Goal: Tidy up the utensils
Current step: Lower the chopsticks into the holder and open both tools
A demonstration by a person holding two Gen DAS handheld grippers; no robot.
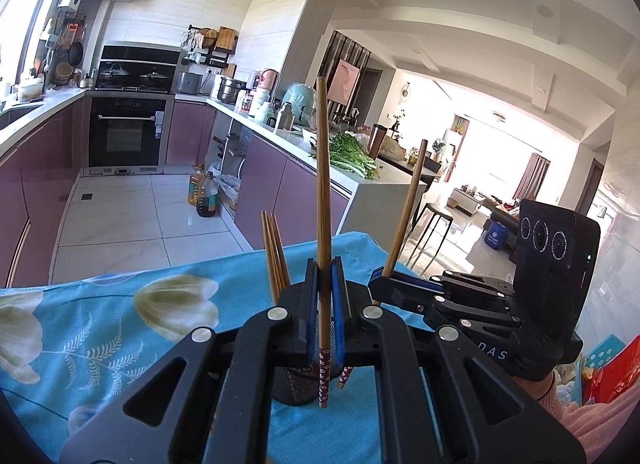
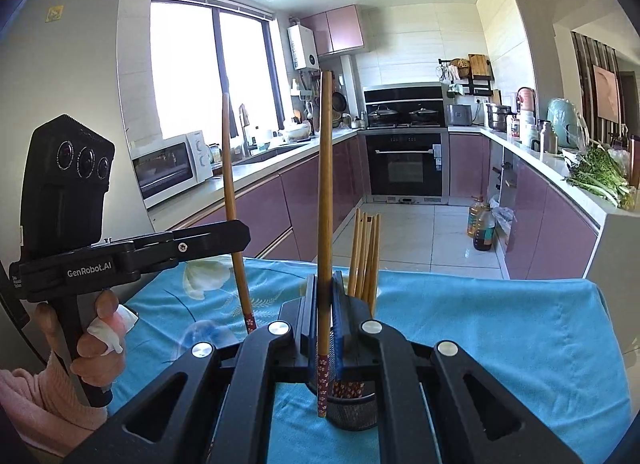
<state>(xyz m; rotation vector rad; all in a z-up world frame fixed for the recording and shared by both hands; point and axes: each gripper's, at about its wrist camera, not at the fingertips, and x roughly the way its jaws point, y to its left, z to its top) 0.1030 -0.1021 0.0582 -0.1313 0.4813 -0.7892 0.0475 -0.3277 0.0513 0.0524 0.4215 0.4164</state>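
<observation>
Now I hold one chopstick (image 1: 323,199) clamped upright in each hand-held gripper (image 1: 325,288), next lowering both into the mesh holder (image 2: 352,408).

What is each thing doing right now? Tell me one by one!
Left gripper: shut on one chopstick.
Left chopstick: upright, clamped, lifted.
Right gripper: shut on one chopstick.
Right chopstick: upright, clamped, lifted.
Chopstick bundle: standing in the holder.
Mesh holder: upright on the blue tablecloth.

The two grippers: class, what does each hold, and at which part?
Each is shut on one chopstick: the left gripper and the right gripper both clamp low on the shaft, just above the patterned red end.
</observation>
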